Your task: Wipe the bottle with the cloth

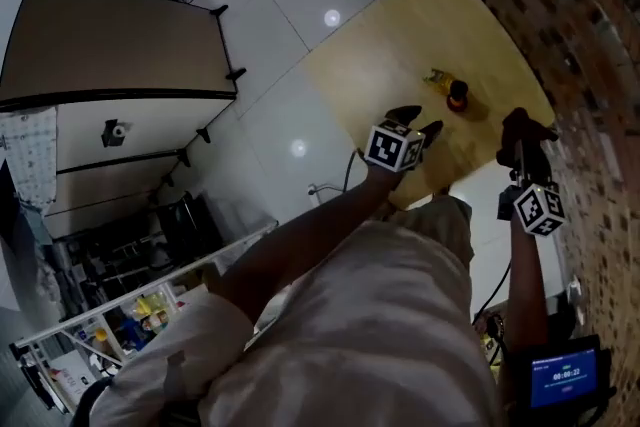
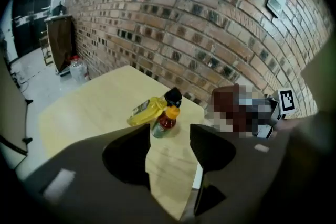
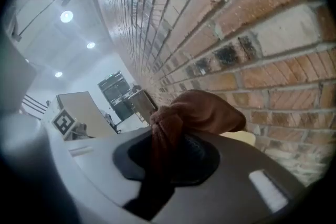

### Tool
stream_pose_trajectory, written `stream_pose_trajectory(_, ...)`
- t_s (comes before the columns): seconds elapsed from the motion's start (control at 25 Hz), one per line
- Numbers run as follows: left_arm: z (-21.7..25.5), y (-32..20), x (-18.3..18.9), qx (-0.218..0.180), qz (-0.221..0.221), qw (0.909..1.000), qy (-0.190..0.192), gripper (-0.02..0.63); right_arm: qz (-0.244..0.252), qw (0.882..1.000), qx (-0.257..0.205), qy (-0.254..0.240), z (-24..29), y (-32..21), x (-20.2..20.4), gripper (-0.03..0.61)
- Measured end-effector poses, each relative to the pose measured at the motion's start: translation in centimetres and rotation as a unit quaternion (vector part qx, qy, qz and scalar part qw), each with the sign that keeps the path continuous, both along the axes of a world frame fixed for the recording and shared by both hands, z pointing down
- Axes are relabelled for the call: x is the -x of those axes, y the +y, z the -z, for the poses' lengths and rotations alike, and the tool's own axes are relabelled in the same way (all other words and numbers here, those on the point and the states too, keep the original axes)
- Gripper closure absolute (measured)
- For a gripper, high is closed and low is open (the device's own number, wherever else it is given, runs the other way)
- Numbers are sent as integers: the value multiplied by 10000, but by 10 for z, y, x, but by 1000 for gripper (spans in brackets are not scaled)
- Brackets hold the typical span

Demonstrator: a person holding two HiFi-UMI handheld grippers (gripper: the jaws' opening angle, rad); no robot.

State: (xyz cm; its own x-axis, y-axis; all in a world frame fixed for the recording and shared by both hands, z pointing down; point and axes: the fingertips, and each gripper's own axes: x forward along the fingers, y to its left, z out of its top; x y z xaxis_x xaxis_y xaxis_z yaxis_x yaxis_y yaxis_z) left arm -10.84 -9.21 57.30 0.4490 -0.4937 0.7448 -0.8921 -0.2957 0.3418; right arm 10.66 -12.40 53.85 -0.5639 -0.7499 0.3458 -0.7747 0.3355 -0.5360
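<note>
Logging the bottle (image 2: 166, 119), orange-capped with red contents, standing upright on the bench (image 2: 89, 113) toward the end nearest the brick wall (image 2: 184, 23). Noting a yellow bottle (image 2: 146, 110) lying on its side just behind, touching or nearly so; cannot tell which.

Seeing the left gripper (image 2: 169, 134) aiming down at the upright bottle, jaws standing fairly wide with nothing between them but bare bench. Probably lining up to pinch and steady the bottle so that wiping does not tip it. Not yet touching; hanging short of it in the head view.

Finding the right gripper (image 3: 168, 152) clamped on the cloth (image 3: 199, 110), pinching the brown bunch mid-fold, with a wad bulging past the jaw tips and a tail hanging below. Likely leaving the wad proud to serve as the wiping face. Holding it raised off to the side, close to the brick wall and well apart from the bottle, presumably keeping clear of the left gripper's approach.

Judging wiping not yet begun. Flagging a risk of nudging the lying yellow bottle on the way in.
</note>
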Motion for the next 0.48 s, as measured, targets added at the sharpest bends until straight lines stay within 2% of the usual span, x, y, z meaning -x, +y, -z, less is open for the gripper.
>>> stream_pose_trajectory(0.16,52,-2,37,-853,496,9951,77,486,233,9979,-602,98,49,-3,12,515)
stream_pose_trajectory(0.28,90,9,46,-1371,520,9889,234,587,250,9941,-1039,171,101,11,14,515)
stream_pose_trajectory(0.4,124,38,53,-1777,323,9827,405,595,160,9901,-1378,208,146,42,23,515)
stream_pose_trajectory(0.48,139,64,64,-1949,162,9800,370,595,164,9877,-1540,202,166,67,37,515)
